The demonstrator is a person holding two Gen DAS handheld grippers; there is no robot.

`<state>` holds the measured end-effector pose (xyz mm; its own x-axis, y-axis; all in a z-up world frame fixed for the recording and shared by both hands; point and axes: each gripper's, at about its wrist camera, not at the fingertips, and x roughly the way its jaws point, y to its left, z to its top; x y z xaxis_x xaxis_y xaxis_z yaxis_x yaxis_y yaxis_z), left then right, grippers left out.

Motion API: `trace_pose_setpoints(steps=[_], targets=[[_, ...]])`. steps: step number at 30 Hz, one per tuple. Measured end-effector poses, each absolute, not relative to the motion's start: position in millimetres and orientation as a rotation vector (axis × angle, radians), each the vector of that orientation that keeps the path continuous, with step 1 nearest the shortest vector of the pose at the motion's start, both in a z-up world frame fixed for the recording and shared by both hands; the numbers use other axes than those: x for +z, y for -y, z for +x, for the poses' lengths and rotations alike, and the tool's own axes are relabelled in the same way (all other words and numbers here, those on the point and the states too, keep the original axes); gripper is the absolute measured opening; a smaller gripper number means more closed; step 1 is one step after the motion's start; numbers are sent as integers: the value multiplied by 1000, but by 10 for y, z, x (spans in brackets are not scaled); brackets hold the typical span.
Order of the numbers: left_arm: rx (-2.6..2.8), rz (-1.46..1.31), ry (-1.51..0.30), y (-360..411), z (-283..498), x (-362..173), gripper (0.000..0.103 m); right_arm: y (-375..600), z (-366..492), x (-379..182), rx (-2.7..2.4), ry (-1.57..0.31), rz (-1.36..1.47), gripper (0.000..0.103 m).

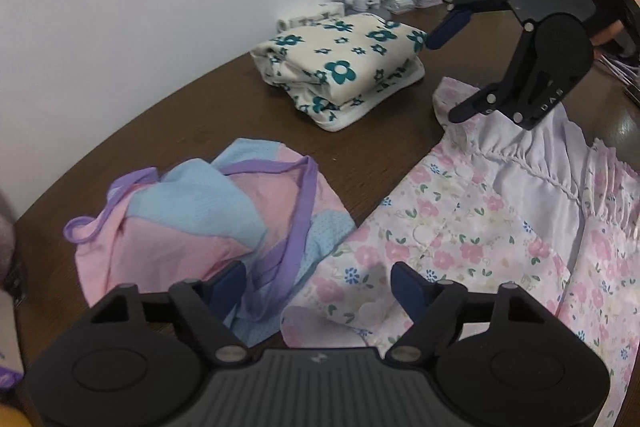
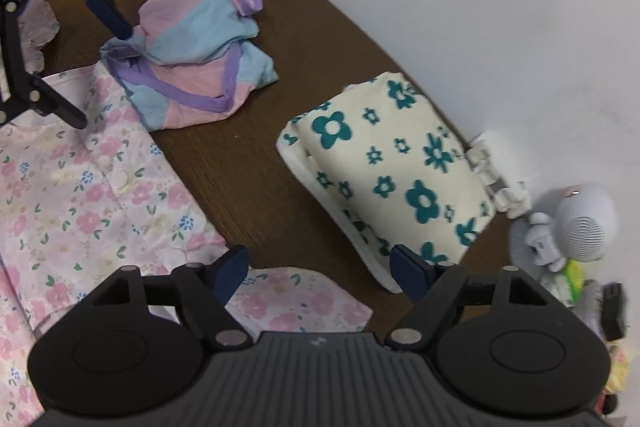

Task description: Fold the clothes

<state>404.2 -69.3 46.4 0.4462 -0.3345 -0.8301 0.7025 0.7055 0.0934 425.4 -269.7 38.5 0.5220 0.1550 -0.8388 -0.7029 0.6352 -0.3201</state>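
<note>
A: So, which step is the person working on here?

B: Both grippers are hovering over the pink floral garment [image 1: 472, 227], which is lying spread flat on the dark wooden table [image 1: 192, 115]. The left gripper [image 1: 320, 287] is hanging with its fingers wide apart above one sleeve, holding nothing. The right gripper [image 2: 320, 267] is also standing open, above the other sleeve near the table edge. It is looking like a fold of this garment is being prepared, but whether it is just laid out or already partly folded, the pictures are not settling.

A: And the other clothes?

B: The cream garment with teal flowers [image 2: 384, 171] is already lying as a neat thick rectangle near the wall. The pink, blue and purple mesh top [image 1: 208, 223] is sitting in a loose crumpled heap, so it is probably waiting for folding.

A: What is the next move asking for?

B: Probably each gripper is needing to close on a thin edge of fabric lying flat against the wood, so the fingers must be going low. The floral cloth is looking light and thin, with a gathered ruffle at the collar and round snap buttons, so it may be slipping or bunching. The mesh one is looking limp and stretchy.
</note>
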Motion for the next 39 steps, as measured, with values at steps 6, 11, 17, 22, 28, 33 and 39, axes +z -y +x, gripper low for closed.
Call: trace_pose_setpoints(steps=[6,11,17,22,28,33,39], targets=[[-706,459,-937,717,4064,352,64,2780,4346,288,630,-929,-649,74],[-735,441,-946,659,4057,371,54,2889,4389,199,656,-963,-593,67],[-761,440,-962,629,4078,401,47,2977,4365,122,667,-984,-542,64],[-772,403,-974,601,4130,418,37,3050,4338,113,678,-971,-497,55],[-782,377,-987,574,4172,433,30,3134,4326,139,690,-975,-422,33],[-804,372,-983,589,4148,455,22,3180,4331,174,687,-965,-378,24],[-792,387,-992,604,4149,444,21,3278,4409,266,654,-935,-301,25]])
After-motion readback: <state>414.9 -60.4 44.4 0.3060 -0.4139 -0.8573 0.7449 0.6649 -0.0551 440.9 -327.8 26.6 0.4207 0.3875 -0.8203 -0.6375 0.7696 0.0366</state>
